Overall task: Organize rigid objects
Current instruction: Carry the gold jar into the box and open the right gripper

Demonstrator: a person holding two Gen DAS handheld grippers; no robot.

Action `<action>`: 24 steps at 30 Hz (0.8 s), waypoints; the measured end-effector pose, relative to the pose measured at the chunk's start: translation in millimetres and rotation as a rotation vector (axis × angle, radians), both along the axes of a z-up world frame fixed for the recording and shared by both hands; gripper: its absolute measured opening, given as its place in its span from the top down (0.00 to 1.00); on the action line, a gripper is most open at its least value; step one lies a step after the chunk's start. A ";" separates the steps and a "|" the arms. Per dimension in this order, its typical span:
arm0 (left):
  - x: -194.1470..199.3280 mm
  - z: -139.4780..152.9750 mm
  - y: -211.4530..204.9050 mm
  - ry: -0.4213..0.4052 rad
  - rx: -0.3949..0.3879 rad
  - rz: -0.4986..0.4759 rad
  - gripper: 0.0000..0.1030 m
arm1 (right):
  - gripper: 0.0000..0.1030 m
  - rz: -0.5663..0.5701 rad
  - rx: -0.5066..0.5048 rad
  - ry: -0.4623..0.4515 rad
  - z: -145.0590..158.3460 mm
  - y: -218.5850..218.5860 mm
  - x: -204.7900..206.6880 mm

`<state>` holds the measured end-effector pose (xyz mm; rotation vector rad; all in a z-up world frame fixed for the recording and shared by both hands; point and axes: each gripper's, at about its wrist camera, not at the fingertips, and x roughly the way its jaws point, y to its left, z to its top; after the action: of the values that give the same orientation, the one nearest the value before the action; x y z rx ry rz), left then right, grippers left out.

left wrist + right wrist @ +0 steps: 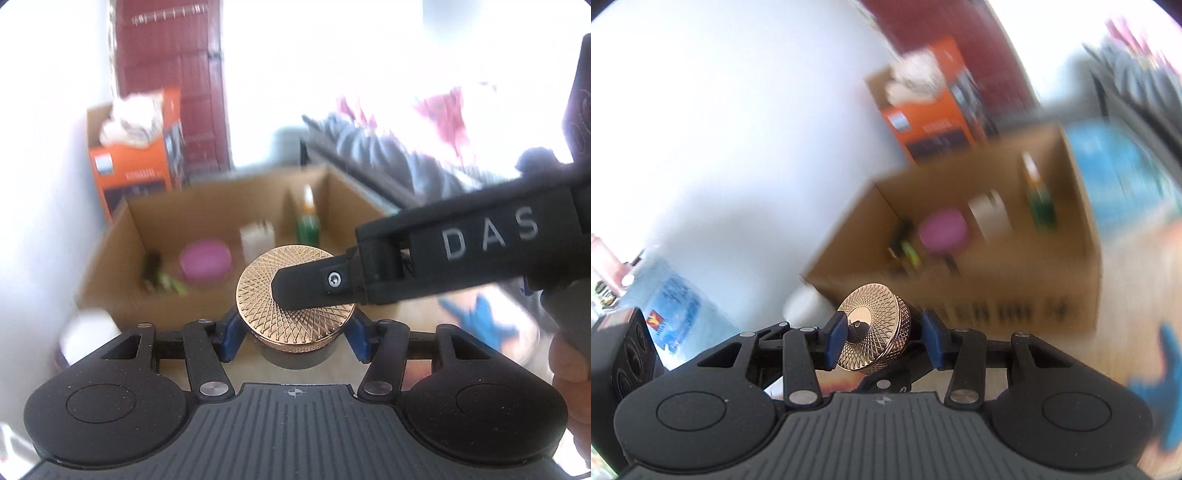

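At the far left, inside the open cardboard box (122, 236), several things were already seen put away: a dark and green item (159, 277), a pink round container (205, 264), a white container (256, 236) and a green bottle (307, 218). In the middle, the gold-lidded jar (295, 295) was held clear of the desk (406, 317), short of the box. Its body was clamped between the blue pads of the left hand-held gripper (295, 332). From the right, the right hand-held gripper (882, 332) was closed on the gold lid, one finger (310, 288) laid across the top. The jar was judged not yet stowed; carrying it over the box wall and setting it down remained.
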<state>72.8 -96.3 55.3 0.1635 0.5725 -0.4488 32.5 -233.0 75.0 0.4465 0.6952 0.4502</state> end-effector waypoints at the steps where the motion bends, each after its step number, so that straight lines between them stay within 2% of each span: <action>1: 4.9 8.7 0.7 -0.014 -0.007 0.003 0.46 | 0.54 0.006 -0.011 -0.027 9.8 1.7 3.6; 5: 30.0 36.3 0.6 -0.045 -0.034 0.016 0.46 | 0.54 0.027 -0.051 -0.097 41.2 4.6 26.8; 9: 66.2 44.3 -8.7 0.001 -0.059 0.029 0.46 | 0.54 0.048 -0.060 -0.075 54.3 -4.2 65.4; 12: 99.1 31.8 -12.8 0.096 -0.076 0.035 0.46 | 0.54 0.060 -0.060 -0.008 49.3 -12.7 100.5; 16: 124.0 -0.3 -16.2 0.258 -0.085 0.038 0.46 | 0.53 0.071 -0.072 0.118 23.6 -21.4 145.7; 24: 176.7 -42.4 -24.6 0.520 -0.049 0.057 0.46 | 0.53 0.125 -0.105 0.325 -36.4 -27.5 191.5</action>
<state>249.6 -120.9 12.9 -0.0206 1.0725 -0.4511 223.9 -260.4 38.6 0.3820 1.0606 0.4610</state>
